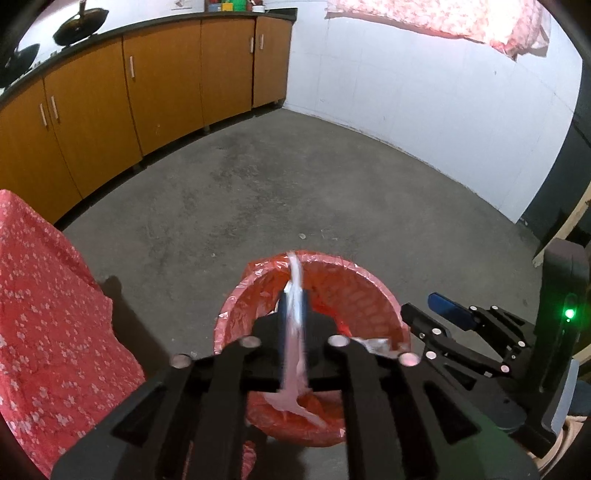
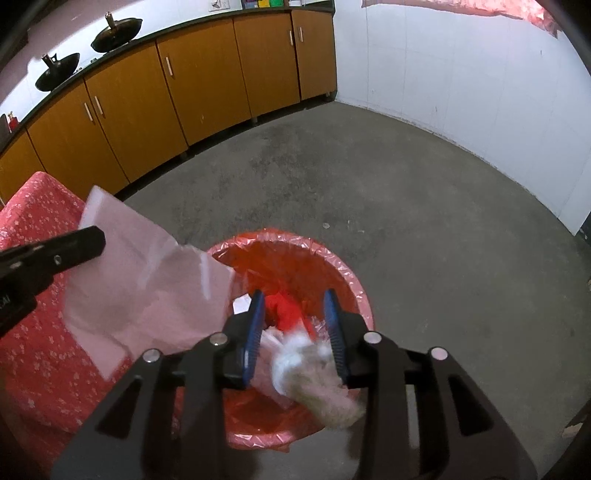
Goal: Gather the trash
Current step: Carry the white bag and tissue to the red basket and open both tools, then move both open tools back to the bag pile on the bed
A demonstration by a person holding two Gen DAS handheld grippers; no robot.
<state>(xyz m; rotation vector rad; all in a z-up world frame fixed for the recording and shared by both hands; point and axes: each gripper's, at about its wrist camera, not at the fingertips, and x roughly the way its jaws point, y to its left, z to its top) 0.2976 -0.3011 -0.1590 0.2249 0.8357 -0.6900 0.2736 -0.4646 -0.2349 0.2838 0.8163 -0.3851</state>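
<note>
Left wrist view. One round bin (image 1: 369, 280) with a red liner on the concrete floor (image 1: 295, 177), directly below the left gripper (image 1: 294, 299). Jaws parted only narrowly; one pale pink sheet (image 1: 293, 365) standing edge-on between the blue pads, blurred, its lower end hanging over the bin's mouth. Pads not seen pressing it. Two dark woks (image 1: 79, 24) on the counter above the orange cupboards (image 1: 166, 81). One red floral cloth (image 1: 48, 295) at left.

Right wrist view. Right gripper (image 2: 295, 314) released, jaws well apart above the same bin. One whitish crumpled wad (image 2: 317, 380), blurred, low between the pads and against the right one. Inside the liner: one red scrap (image 2: 288, 310) and pale wrappers, number unclear. Same pink sheet spread flat at left, beside the left gripper's finger. Woks counted again: two. Lettering on the left gripper's body cut off at the edge, not legible.
</note>
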